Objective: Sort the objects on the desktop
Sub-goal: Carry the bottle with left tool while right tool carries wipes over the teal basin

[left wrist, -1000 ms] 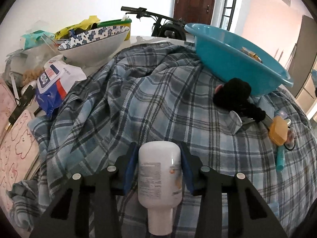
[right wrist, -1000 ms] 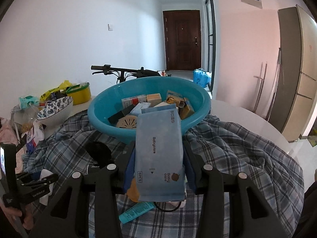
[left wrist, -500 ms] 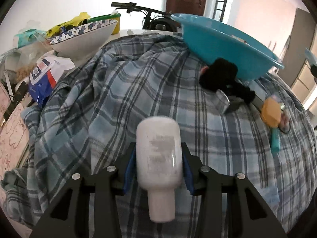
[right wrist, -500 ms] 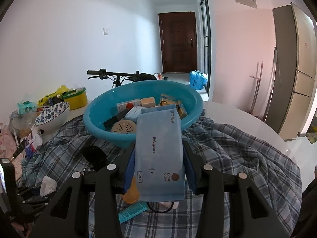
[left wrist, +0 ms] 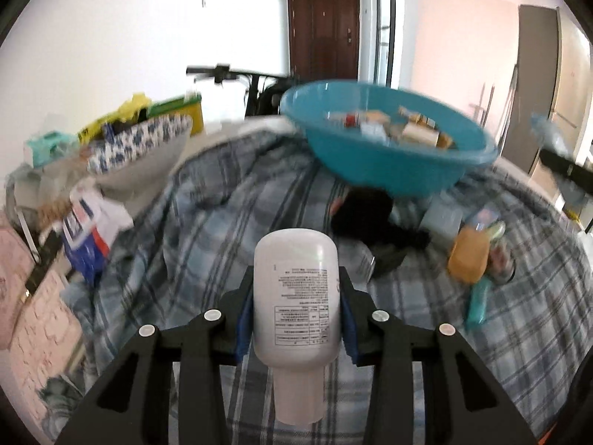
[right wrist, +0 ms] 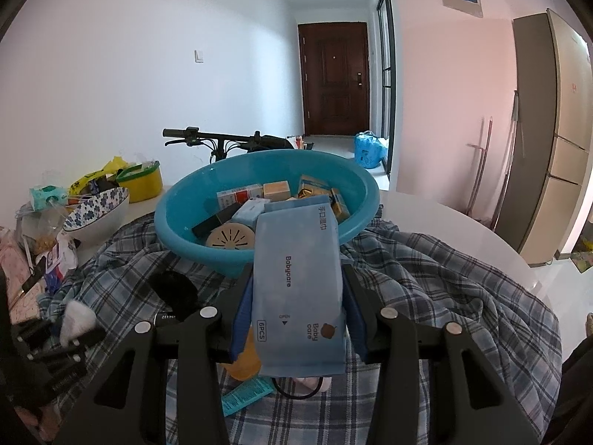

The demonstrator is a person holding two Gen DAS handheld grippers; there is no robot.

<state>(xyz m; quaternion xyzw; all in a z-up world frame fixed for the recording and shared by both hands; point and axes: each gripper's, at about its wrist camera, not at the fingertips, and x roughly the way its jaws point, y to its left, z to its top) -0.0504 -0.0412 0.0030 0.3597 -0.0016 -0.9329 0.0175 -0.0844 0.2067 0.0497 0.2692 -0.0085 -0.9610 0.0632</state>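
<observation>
My left gripper is shut on a white plastic bottle, cap toward the camera, held above the plaid cloth. My right gripper is shut on a blue Babycare wipes pack, held just in front of the teal basin. The basin also shows in the left wrist view and holds several small boxes. The left gripper and its bottle show blurred at the lower left of the right wrist view.
On the cloth lie a black furry object, an orange piece and a teal tube. A blue-flowered bowl, a yellow tub and bags crowd the left. A bicycle stands behind.
My left gripper has lifted and tilted up with the bottle, so the basin's inside now shows. My right gripper has risen slightly with the wipes pack.
</observation>
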